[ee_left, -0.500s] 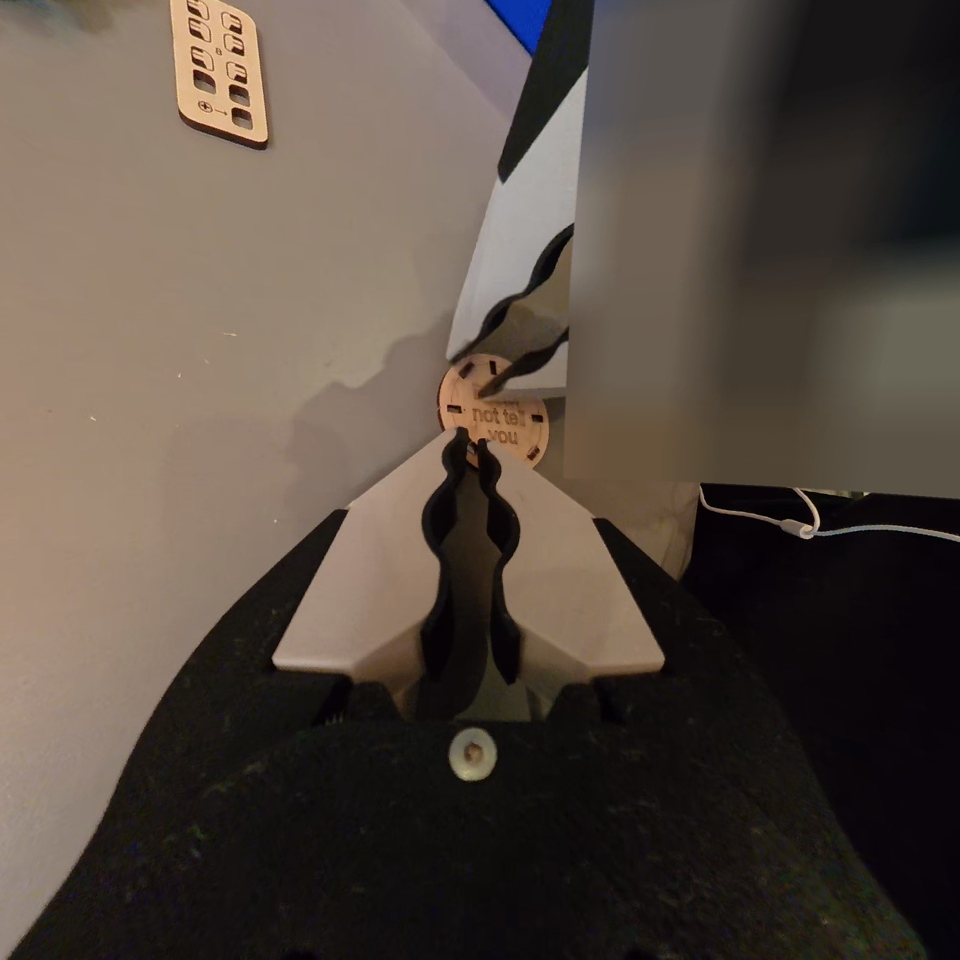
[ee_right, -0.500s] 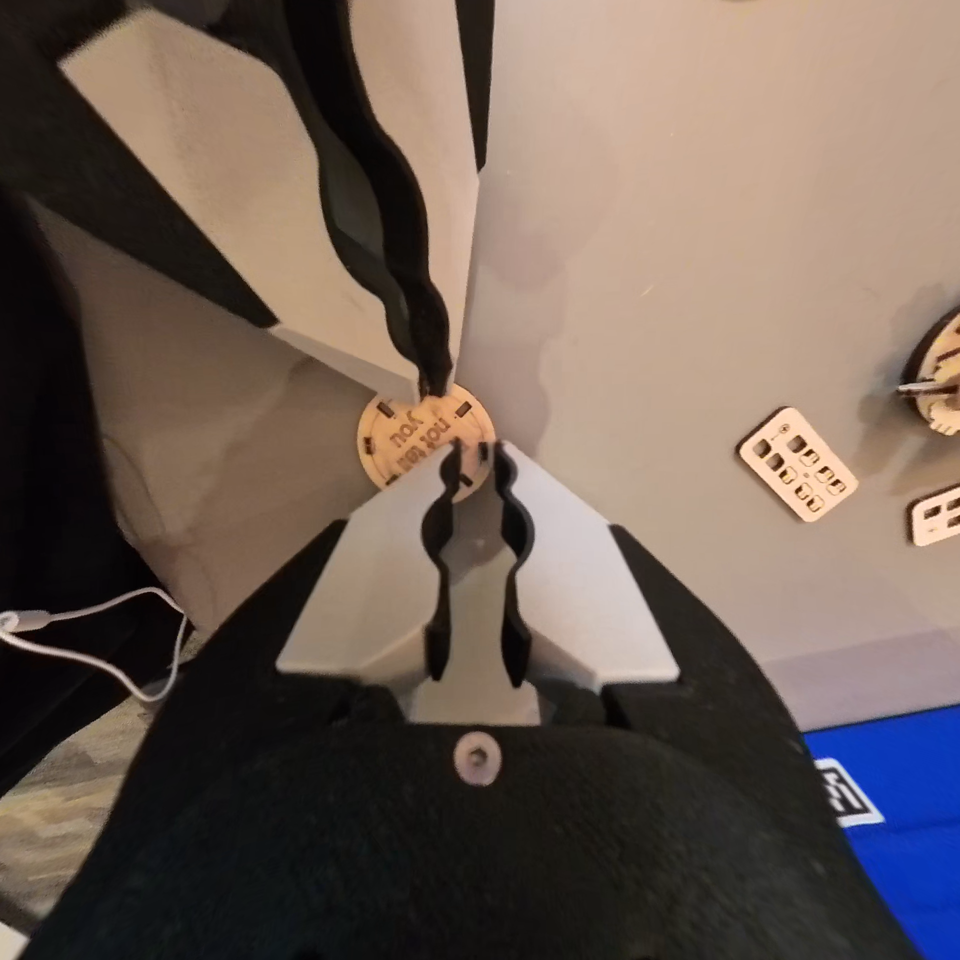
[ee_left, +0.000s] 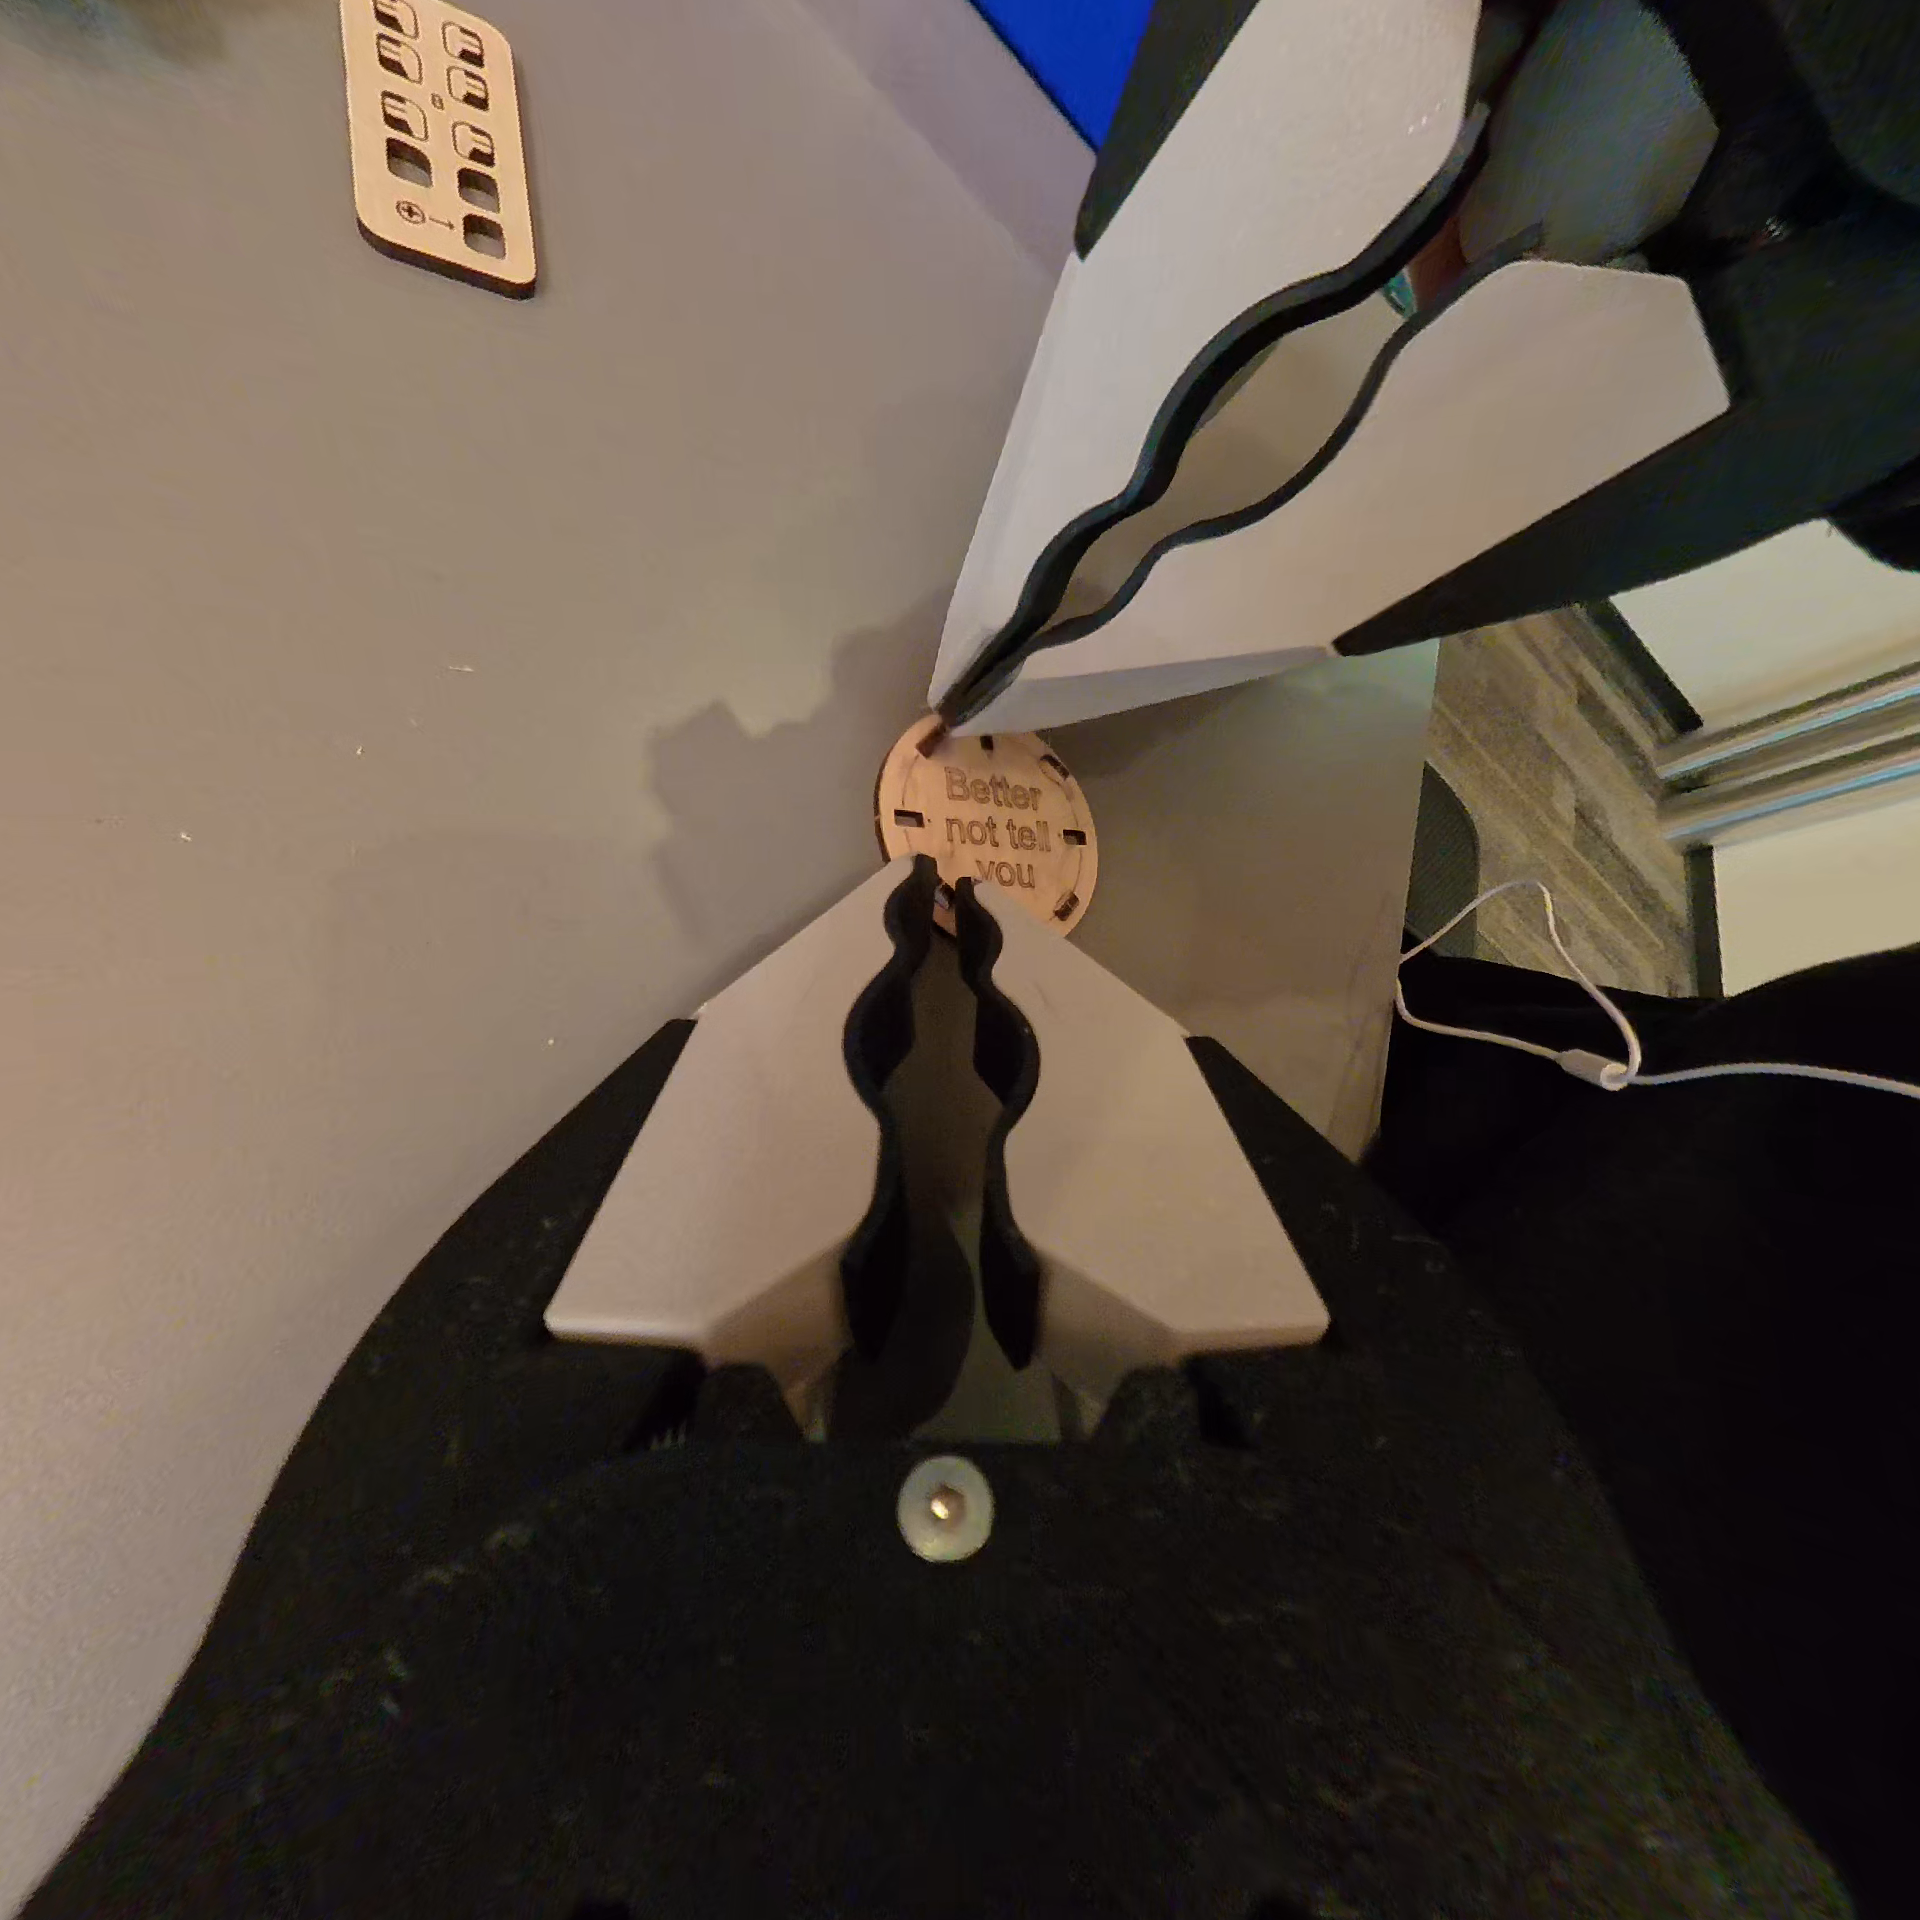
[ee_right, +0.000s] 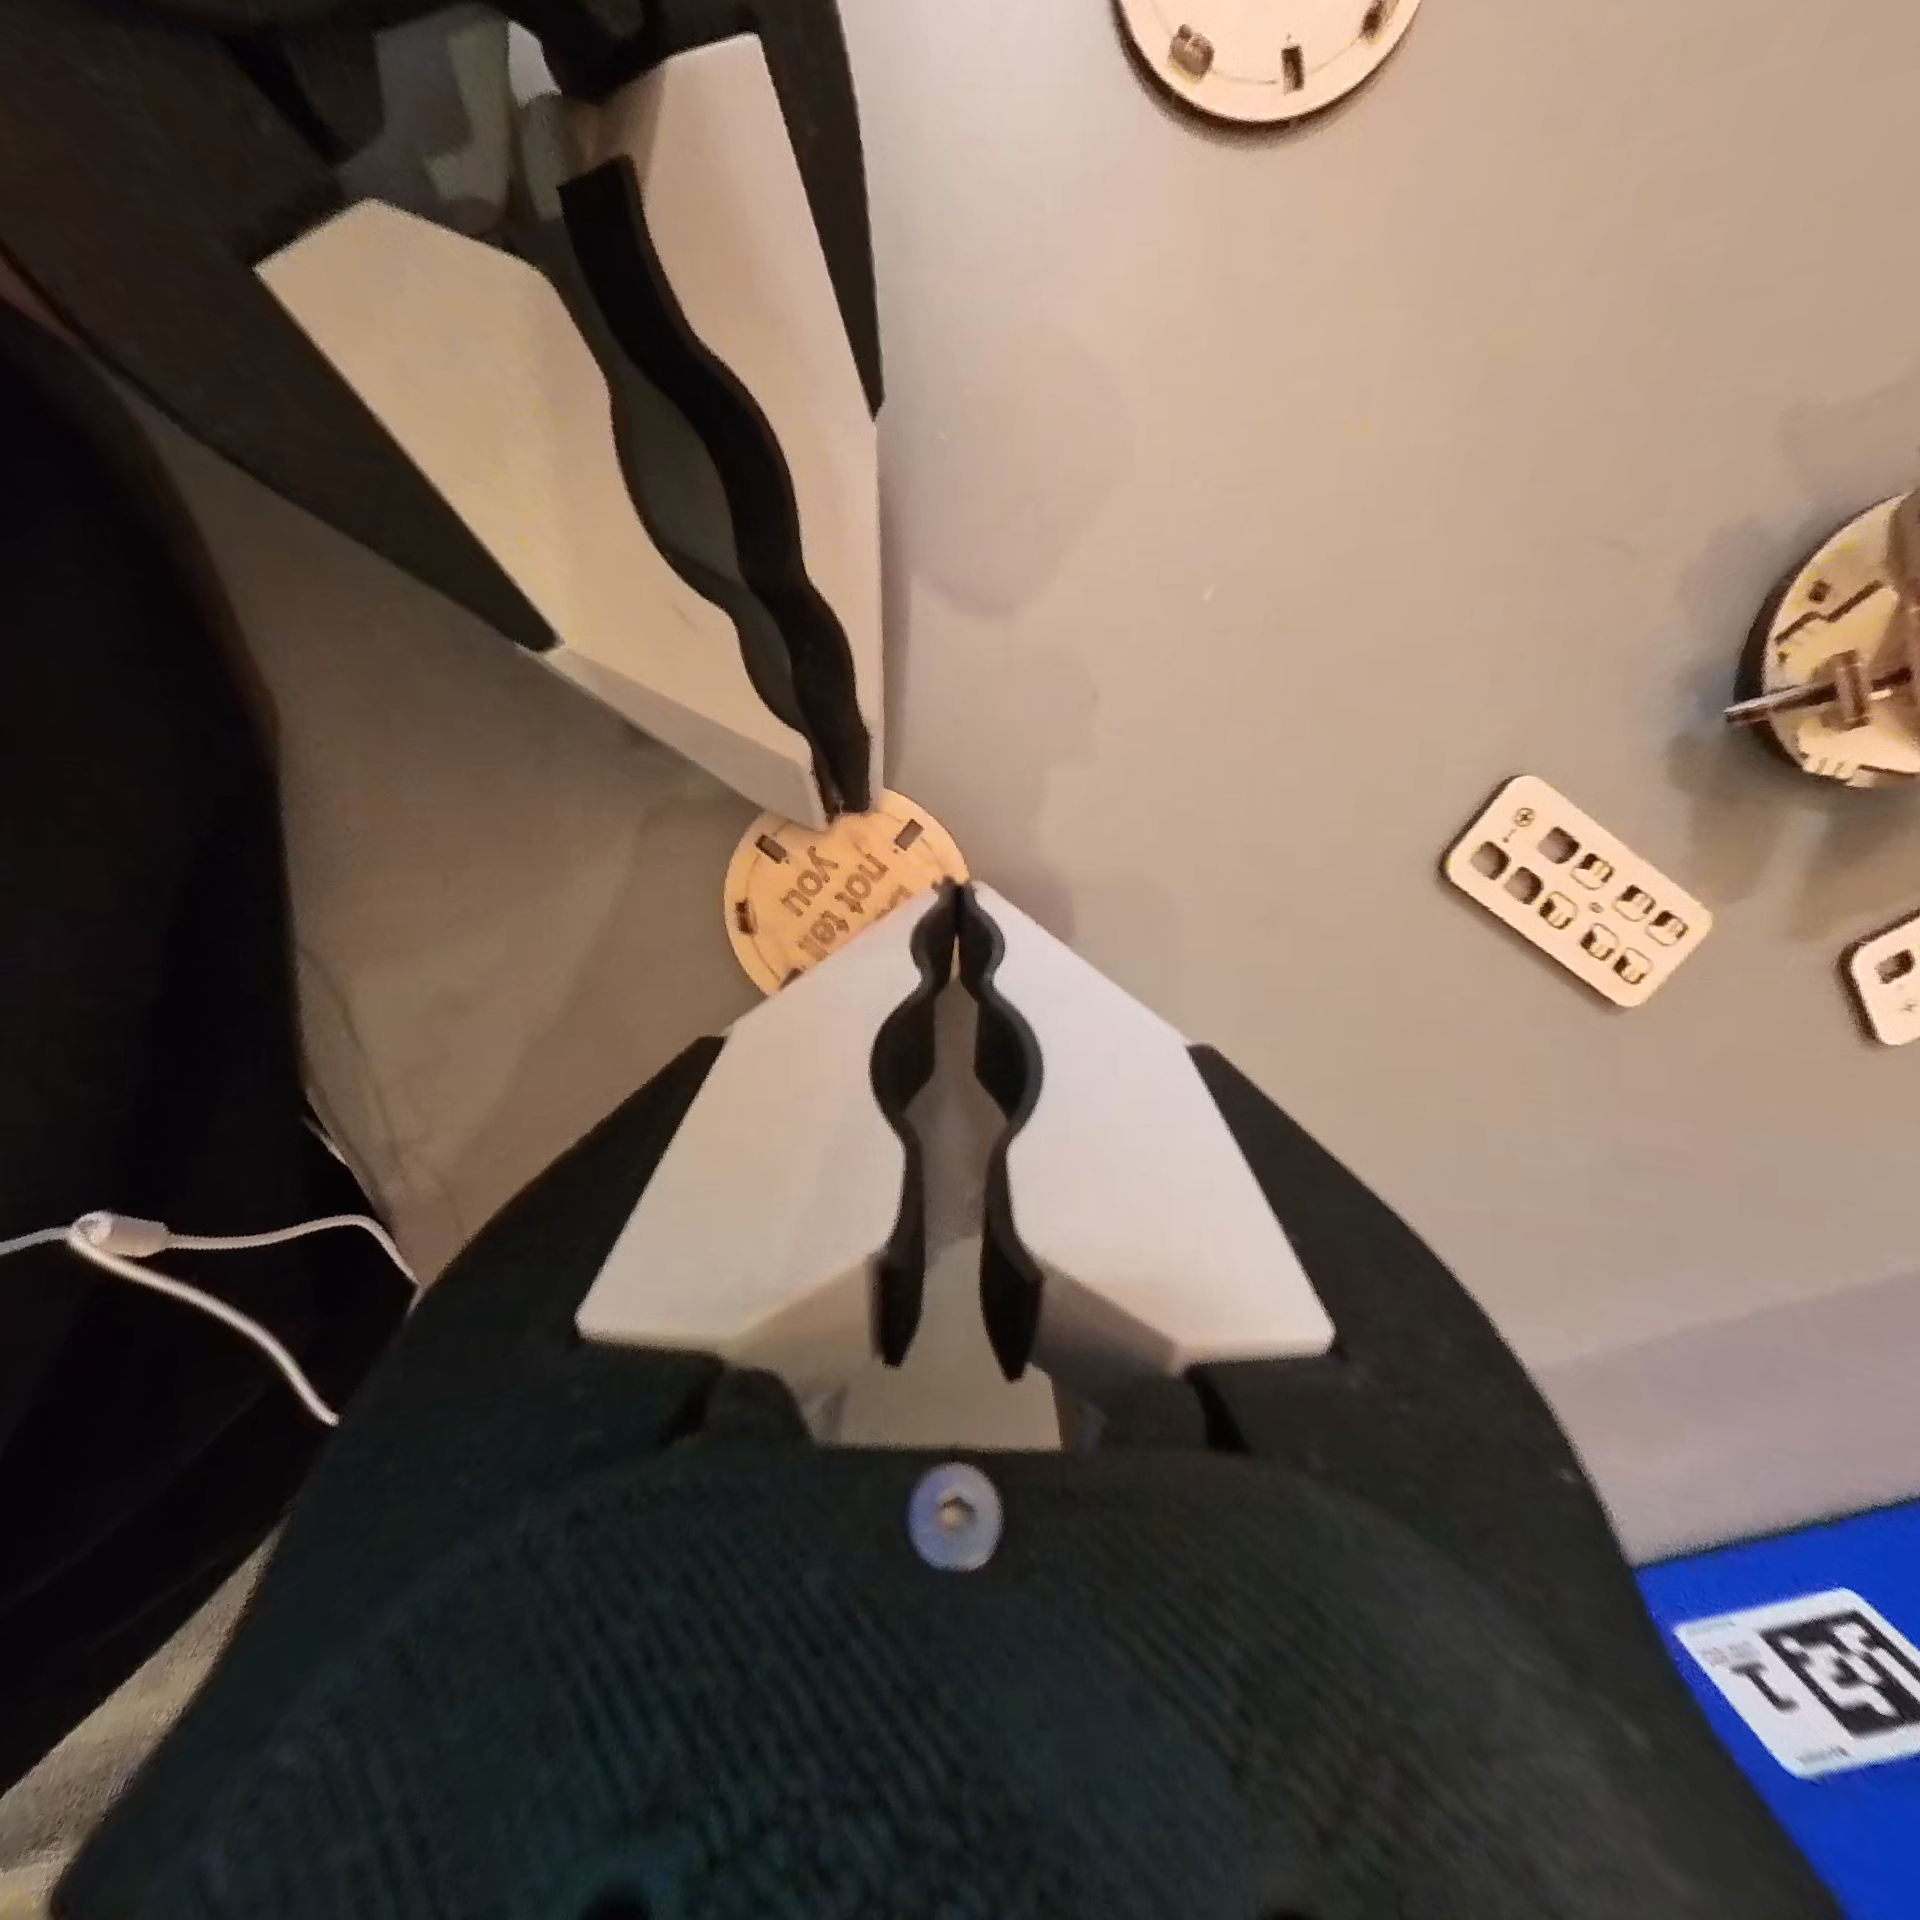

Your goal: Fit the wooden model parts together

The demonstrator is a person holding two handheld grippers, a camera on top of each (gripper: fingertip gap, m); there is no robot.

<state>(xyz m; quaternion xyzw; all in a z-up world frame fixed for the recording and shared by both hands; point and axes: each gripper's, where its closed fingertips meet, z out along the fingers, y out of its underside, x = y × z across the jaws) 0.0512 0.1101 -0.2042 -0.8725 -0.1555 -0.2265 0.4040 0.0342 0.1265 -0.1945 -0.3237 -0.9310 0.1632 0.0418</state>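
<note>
Claw tips of the left claw [ee_left: 940, 891] stand nearly together over the near edge of a round wooden disc [ee_left: 987, 831], with something small and pale just showing between them, too small to name; whether they pinch the disc's rim or a tab on it I cannot tell; the right claw [ee_right: 954, 896] has its black tips closed together at the opposite edge of the same disc [ee_right: 821, 904], touching its rim, and nothing shows between them; in the left wrist view that right claw [ee_left: 951, 717] comes in from the upper right and its point rests on the disc's far rim by a slot; the disc lies flat on the grey table [ee_left: 416, 727], near the table's edge, engraved with writing and ringed with small slots; farther off on the table lie a wooden card with rows of cut-outs [ee_right: 1574, 920], a second such card [ee_right: 1886, 971] at the frame's edge, a round wooden part with a metal pin [ee_right: 1839, 686], and another round wooden piece [ee_right: 1268, 52] at the top; a white cable [ee_left: 1558, 1049] trails over dark cloth beside the table; a blue mat [ee_right: 1787, 1621] with a black-and-white label lies beyond.
</note>
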